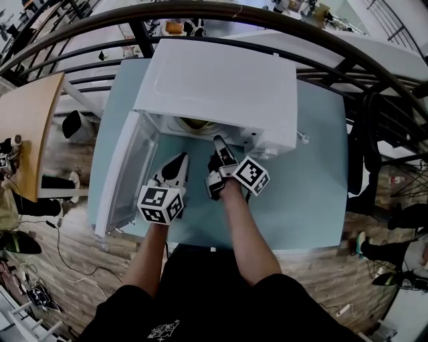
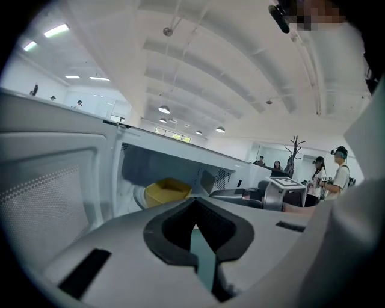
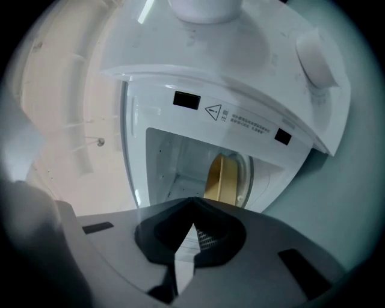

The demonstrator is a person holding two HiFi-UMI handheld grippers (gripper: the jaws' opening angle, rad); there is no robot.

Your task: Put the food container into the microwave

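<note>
Teal table (image 1: 314,200), food container (image 1: 194,123) inside microwave (image 1: 221,80): left tool (image 1: 179,160) and right tool (image 1: 218,141), jaws together and empty, should swing door (image 1: 127,174) closed gently.

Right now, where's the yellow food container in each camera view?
Head view: yellow food container upper centre, just below the microwave top's front edge.
Left gripper view: container centre-left, inside the cavity.
Right gripper view: container centre, tipped on edge.
Shared landmark: the white microwave around it.

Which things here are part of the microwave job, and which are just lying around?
Job: white microwave with open door; yellow food container inside it; left tongs and right tongs, both shut, empty.
Lying about: wooden table; cables on the floor; black metal railing.
</note>
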